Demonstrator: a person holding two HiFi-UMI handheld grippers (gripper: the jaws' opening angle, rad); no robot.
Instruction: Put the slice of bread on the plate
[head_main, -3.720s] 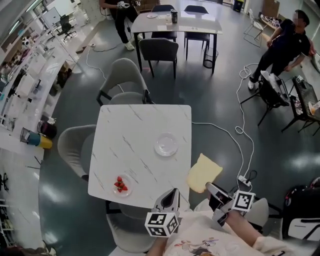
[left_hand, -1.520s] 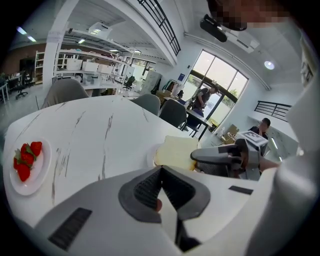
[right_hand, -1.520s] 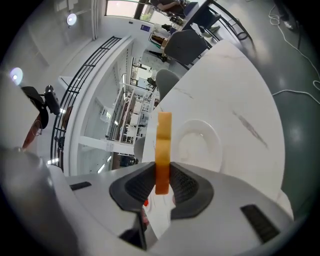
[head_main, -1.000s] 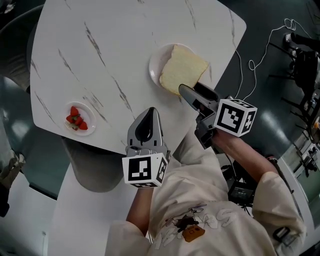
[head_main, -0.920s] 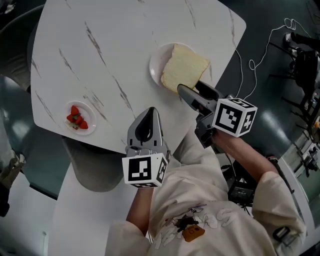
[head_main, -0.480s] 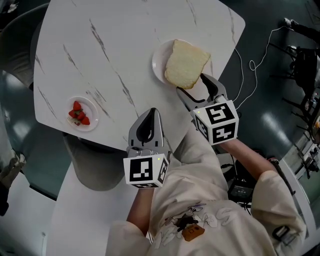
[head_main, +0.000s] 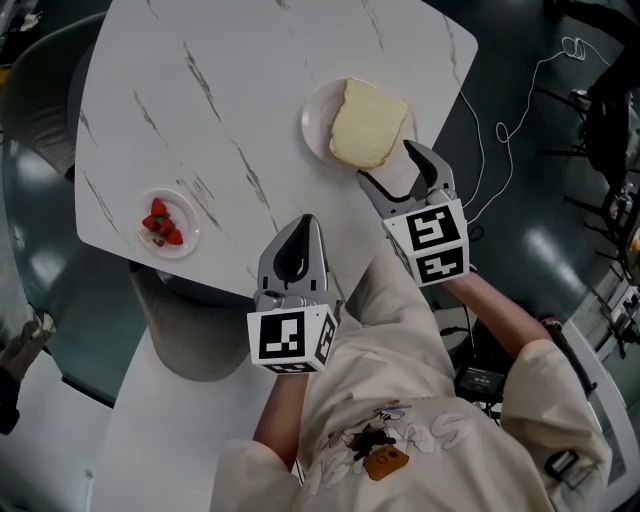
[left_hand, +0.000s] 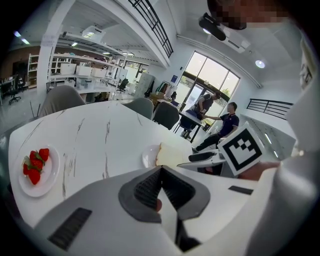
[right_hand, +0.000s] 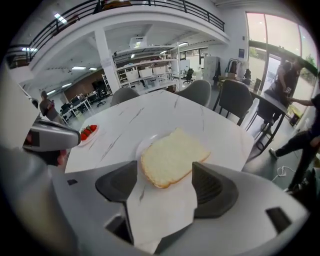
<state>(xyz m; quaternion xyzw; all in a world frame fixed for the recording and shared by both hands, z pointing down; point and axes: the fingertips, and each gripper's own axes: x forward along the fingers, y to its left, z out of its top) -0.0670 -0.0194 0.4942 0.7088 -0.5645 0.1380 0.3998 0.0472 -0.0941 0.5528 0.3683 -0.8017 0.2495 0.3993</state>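
Observation:
The slice of bread (head_main: 368, 123) lies flat on the small clear plate (head_main: 312, 125), near the right edge of the white marble table (head_main: 200, 90). My right gripper (head_main: 390, 165) is open just behind the bread. Its jaws have just been opening, now spread level, and the pads touch nothing. In the right gripper view the bread (right_hand: 172, 157) covers most of the plate (right_hand: 145, 144), its near edge in front of the open right gripper (right_hand: 165, 182). My left gripper (head_main: 300, 225) is shut and empty over the table's near edge, the left gripper (left_hand: 161, 170) aimed toward the bread (left_hand: 172, 154).
A small dish of strawberries (head_main: 167, 222) sits at the table's left side. A grey chair (head_main: 185, 330) is tucked under the near edge. Cables (head_main: 490, 120) run over the dark floor to the right. People and more tables are far off in the gripper views.
The right gripper has rolled from on-edge to level, opened and let go of the bread, which now lies flat on the plate. The left gripper has hardly moved.

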